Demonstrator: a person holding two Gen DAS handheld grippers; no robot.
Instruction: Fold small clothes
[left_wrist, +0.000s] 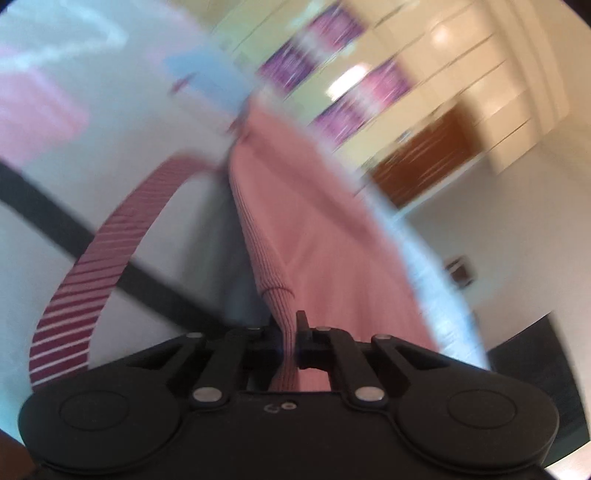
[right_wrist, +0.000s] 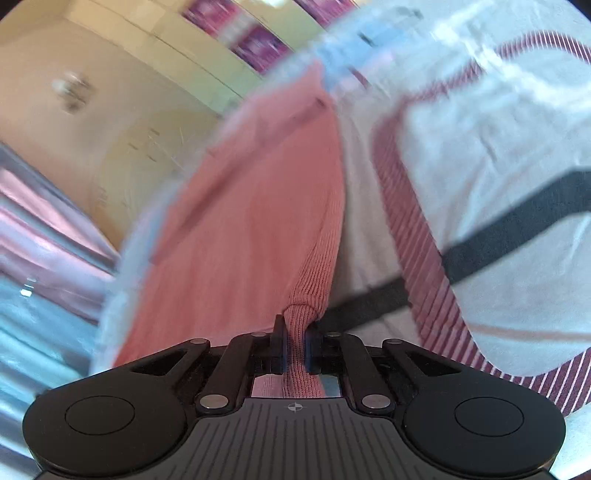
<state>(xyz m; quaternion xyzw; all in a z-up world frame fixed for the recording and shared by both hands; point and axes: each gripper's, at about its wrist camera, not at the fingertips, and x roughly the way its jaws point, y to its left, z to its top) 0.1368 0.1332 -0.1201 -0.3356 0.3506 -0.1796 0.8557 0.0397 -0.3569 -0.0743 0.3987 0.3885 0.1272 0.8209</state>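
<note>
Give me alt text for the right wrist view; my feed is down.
The right gripper has its jaws shut on a bunched edge of a pink knit garment, which stretches away from the camera over a white cloth surface. To the right lie a dark red striped band and a black strap. The background is motion-blurred.
</note>
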